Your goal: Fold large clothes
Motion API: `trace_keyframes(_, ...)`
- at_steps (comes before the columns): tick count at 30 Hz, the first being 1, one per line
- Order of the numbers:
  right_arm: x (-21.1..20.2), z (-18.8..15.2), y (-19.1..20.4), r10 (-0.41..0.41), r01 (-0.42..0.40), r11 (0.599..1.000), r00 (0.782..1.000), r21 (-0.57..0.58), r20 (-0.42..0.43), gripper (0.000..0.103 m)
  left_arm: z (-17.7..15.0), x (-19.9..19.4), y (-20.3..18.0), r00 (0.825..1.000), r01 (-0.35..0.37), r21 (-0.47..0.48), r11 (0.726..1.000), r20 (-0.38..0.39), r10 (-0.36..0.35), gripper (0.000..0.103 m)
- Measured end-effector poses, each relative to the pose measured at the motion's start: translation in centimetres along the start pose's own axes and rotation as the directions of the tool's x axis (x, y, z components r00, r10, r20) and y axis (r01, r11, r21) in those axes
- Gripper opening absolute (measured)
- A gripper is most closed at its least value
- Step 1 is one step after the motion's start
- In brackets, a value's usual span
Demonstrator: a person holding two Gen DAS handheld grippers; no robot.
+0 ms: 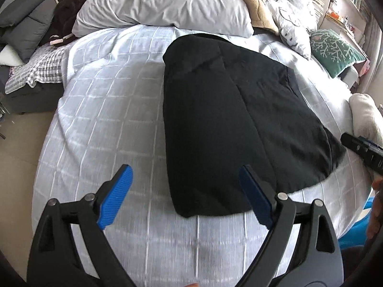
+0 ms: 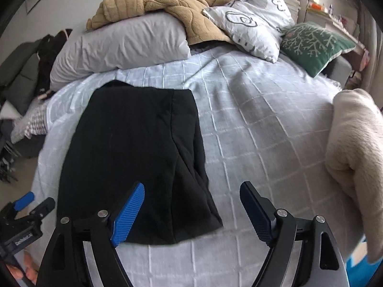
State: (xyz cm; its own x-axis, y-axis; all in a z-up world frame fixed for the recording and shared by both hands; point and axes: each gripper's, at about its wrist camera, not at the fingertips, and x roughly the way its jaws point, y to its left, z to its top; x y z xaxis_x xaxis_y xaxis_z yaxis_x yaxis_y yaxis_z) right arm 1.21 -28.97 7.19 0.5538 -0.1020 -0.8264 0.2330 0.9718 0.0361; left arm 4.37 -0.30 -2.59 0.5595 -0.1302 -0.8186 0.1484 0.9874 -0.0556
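A black garment (image 1: pixel 229 119) lies folded lengthwise into a long panel on a bed (image 1: pixel 107 110) covered with a pale blue checked bedspread, its narrow end toward the pillows and its wider end toward the foot. The left tool (image 1: pixel 185 196) hovers over the near edge of the bed with its blue-padded fingers spread wide apart and holding nothing; its right finger sits over the near hem of the garment. The right tool (image 2: pixel 191 211) is likewise spread apart and empty, its left finger above the garment's near right corner and its right finger above bare bedspread. At the head of the bed rest a grey pillow (image 2: pixel 119 47), a tan fleece blanket (image 2: pixel 167 2), a printed white cushion (image 2: pixel 253 21) and a green cushion (image 2: pixel 313 43). A cream blanket (image 2: pixel 359 155) lies at the bed's right edge.
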Motion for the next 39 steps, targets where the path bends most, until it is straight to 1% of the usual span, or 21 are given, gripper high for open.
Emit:
trace_keyframes(4, -0.6, -2.4, 1.0, -0.027, 0.025, 0.999, 0.999, -0.041, -0.031, 0.085, -1.5, -0.5, -0.2, 1.0, -0.03, -0.009, 0.999, 0.005, 0.03, 0.09)
trace_keyframes(8, -0.7, -4.0, 2.3, -0.067, 0.061, 0.993, 0.996, -0.101, -0.058, 0.085, -2.1, -0.2, -0.7, 0.999, -0.027, -0.02, 0.999, -0.029, 0.027, 0.09)
trace_keyframes(10, -0.6, -4.2, 2.8, -0.076, 0.068, 0.991, 0.995, -0.118, -0.068, 0.085, -2.3, -0.3, -1.1, 0.999, -0.03, -0.014, 0.999, -0.033, 0.03, 0.09)
trace_keyframes(13, -0.6, -4.2, 3.2, -0.086, 0.076, 0.988, 0.994, -0.134, -0.068, 0.086, -2.4, -0.4, -1.6, 0.998, -0.063, -0.013, 0.998, -0.022, 0.062, 0.09)
trace_keyframes(16, -0.7, -4.0, 3.2, -0.092, 0.083, 0.987, 0.994, -0.138, -0.058, 0.086, -2.4, -0.2, -1.5, 0.998, -0.059, -0.024, 0.998, -0.033, 0.059, 0.09)
trace_keyframes(20, -0.1, -3.8, 3.1, -0.085, 0.074, 0.988, 0.994, -0.132, -0.074, 0.086, -2.1, 0.1, -1.5, 0.998, -0.042, -0.028, 0.999, -0.049, 0.04, 0.09)
trace_keyframes(25, 0.3, -3.6, 3.6, -0.061, 0.048, 0.99, 0.994, -0.136, -0.093, 0.086, -1.9, 0.1, -1.7, 0.998, -0.033, -0.023, 0.999, -0.048, 0.032, 0.09)
trace_keyframes(39, 0.2, -3.4, 4.0, -0.021, 0.008, 0.992, 0.995, -0.13, -0.095, 0.086, -1.8, 0.0, -1.3, 0.998, -0.02, -0.035, 0.999, -0.055, 0.018, 0.09)
